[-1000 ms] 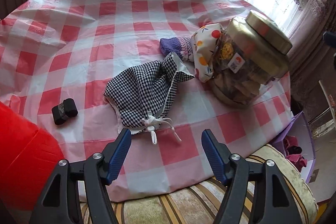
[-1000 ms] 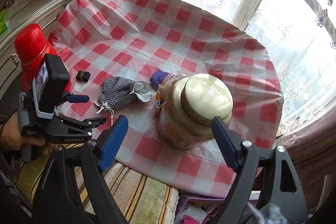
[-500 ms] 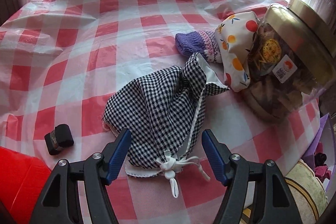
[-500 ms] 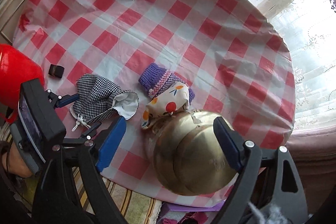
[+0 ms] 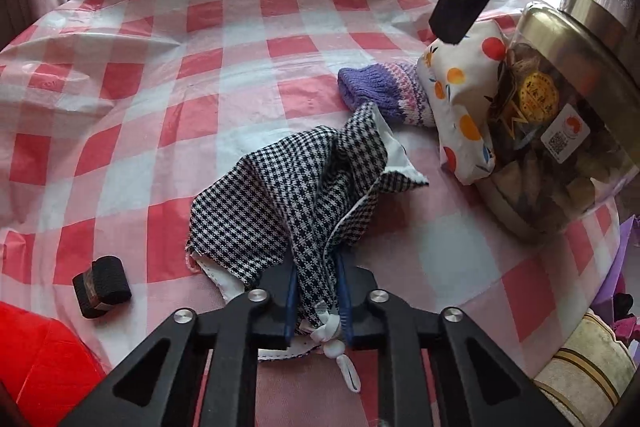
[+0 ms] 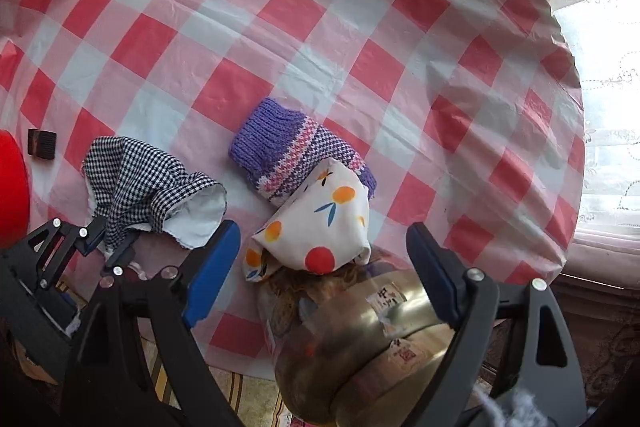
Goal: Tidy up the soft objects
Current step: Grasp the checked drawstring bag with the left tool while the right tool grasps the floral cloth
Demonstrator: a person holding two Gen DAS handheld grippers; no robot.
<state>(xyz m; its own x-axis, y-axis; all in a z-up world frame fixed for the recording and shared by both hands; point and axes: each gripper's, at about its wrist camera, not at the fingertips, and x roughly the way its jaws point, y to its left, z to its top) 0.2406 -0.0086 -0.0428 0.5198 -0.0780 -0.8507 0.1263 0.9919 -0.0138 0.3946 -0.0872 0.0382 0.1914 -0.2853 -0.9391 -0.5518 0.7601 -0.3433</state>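
Barely begun: the left gripper (image 5: 316,301) has just clamped the checked bag (image 5: 304,195) at its near end, while the right gripper (image 6: 320,263), jaws apart, hovers over the fruit-print pouch (image 6: 320,223) and purple sock (image 6: 292,151), both unsorted

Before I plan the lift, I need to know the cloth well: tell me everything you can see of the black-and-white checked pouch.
The checked pouch is soft woven houndstooth fabric with a white lining showing at its open mouth, which gapes toward the purple knitted sock. It lies crumpled on the red-and-white tablecloth, and its gathered end, with a knotted white drawstring, is pinched in the left gripper, whose jaws have just closed on it.
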